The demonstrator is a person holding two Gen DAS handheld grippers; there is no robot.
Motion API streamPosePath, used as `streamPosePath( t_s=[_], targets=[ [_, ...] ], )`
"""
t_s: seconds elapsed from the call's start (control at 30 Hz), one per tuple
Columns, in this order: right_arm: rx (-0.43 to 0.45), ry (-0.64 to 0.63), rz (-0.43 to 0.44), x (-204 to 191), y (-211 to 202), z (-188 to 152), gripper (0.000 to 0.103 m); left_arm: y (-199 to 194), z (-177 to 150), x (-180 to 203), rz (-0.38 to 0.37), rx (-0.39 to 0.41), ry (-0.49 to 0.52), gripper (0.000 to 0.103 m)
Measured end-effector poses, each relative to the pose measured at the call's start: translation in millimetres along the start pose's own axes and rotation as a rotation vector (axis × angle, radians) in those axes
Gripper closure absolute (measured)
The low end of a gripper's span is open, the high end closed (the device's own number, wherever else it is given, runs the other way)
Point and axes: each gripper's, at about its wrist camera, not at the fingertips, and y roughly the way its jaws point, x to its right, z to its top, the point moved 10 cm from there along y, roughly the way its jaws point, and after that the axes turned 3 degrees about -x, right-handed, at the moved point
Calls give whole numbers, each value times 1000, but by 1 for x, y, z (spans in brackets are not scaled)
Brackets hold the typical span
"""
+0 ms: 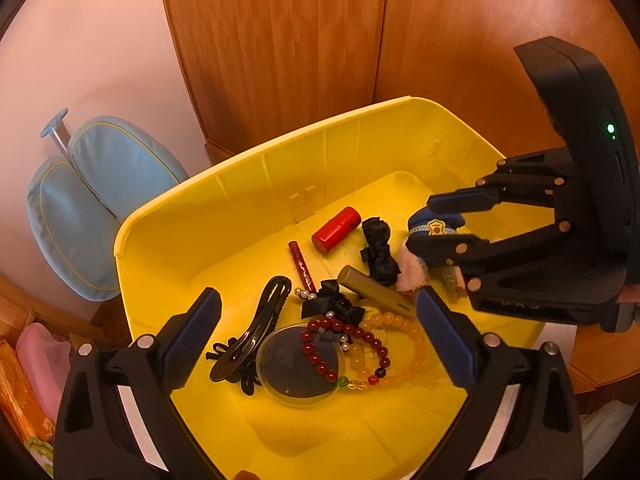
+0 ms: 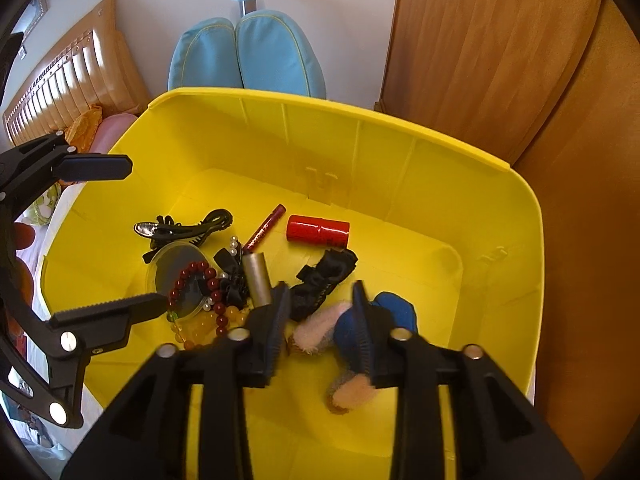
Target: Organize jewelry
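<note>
A yellow bin (image 1: 248, 184) (image 2: 440, 168) holds a pile: dark red bead bracelet (image 1: 344, 344) (image 2: 188, 276), amber bead bracelet (image 1: 404, 344) (image 2: 200, 328), black hair clip (image 1: 256, 332) (image 2: 180, 228), round clear lid (image 1: 296, 364), black bows (image 1: 332, 304), gold tube (image 1: 376, 292) (image 2: 258, 280), red cylinder (image 1: 336, 226) (image 2: 318, 230), and red pen (image 1: 302, 266). My left gripper (image 1: 318, 320) hangs open above the bracelets. My right gripper (image 2: 320, 308) (image 1: 424, 224) straddles a plush toy with a blue cap (image 2: 392, 308) (image 1: 434, 228), jaws partly open around it.
A light blue cushioned chair back (image 1: 92, 200) (image 2: 248, 52) stands behind the bin. A wooden wardrobe (image 1: 300, 40) (image 2: 500, 60) fills the back and right. Pink and orange items (image 1: 36, 360) lie at the left beside the bin.
</note>
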Motion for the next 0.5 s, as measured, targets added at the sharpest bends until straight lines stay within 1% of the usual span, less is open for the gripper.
streamPosePath(
  t_s=[0.03,0.07,0.13,0.23,0.33,0.37,0.5],
  targets=[
    [26,2,-2,1,-6,2,32,-4,0,1,0,12,-7,8],
    [58,6,-11,2,-13,5,23,-9,0,0,9,22,-15,8],
    [115,8,-22,4,-27,7,12,-17,-2,1,10,41,-37,8],
    [189,9,-17,3,-48,6,11,-28,-9,0,18,55,-71,8],
    [232,13,2,-1,-65,-3,9,-37,-21,-4,95,61,-95,8],
    [239,13,12,-2,-68,-7,9,-40,-25,-4,108,64,-101,8],
    [248,12,49,-11,-81,-29,9,-50,-45,-4,103,52,-151,8]
  ],
)
